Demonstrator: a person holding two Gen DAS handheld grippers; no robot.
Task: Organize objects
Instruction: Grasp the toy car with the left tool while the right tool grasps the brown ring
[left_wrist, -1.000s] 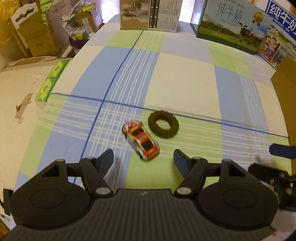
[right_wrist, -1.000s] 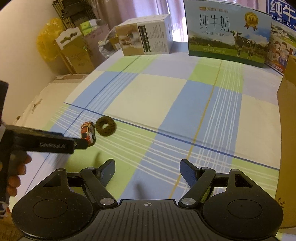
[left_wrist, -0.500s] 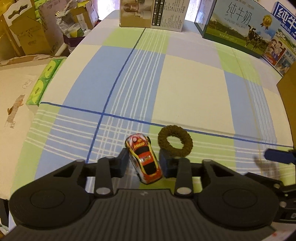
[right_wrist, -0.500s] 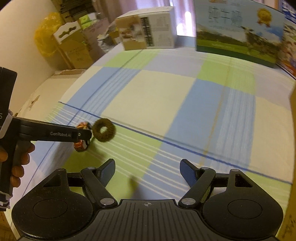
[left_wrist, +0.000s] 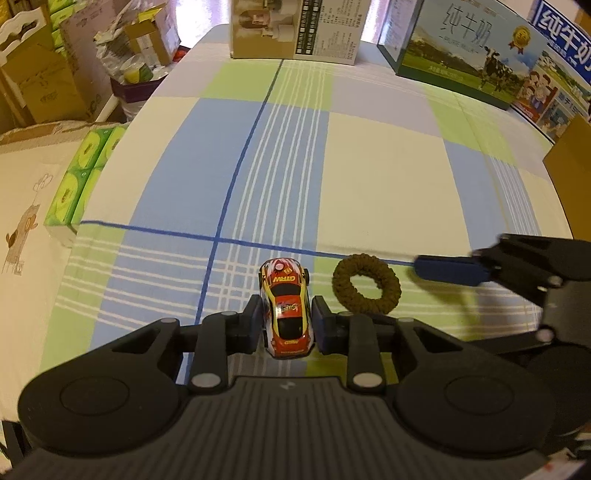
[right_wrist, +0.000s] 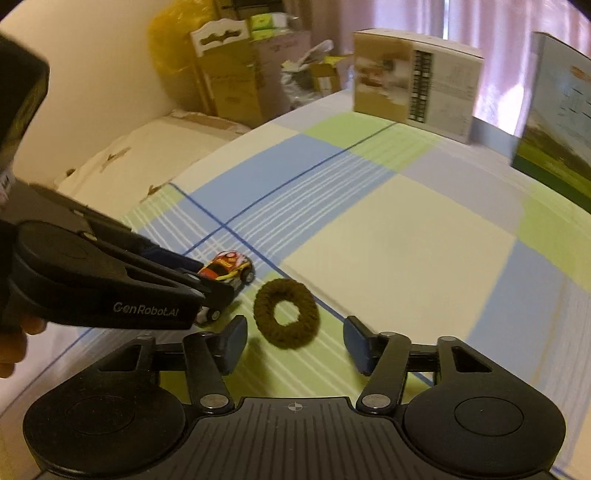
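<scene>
Now, left gripper (left_wrist: 287, 325): fingers closed on the toy car (left_wrist: 286, 308), pads against its two flanks, car pointing away along the fingers. It rests on the checked cloth of the desk (left_wrist: 384, 177). Car looks light, rigid and glossy, so likely slippery; flank hold at mid-body seems sound. Just right of the car lies the brown hair tie (right_wrist: 285, 314), soft and limp. Right gripper (right_wrist: 295, 345): fingers spread wide, empty, near the tie. Beyond the car, cartons stand at the far edge.
</scene>
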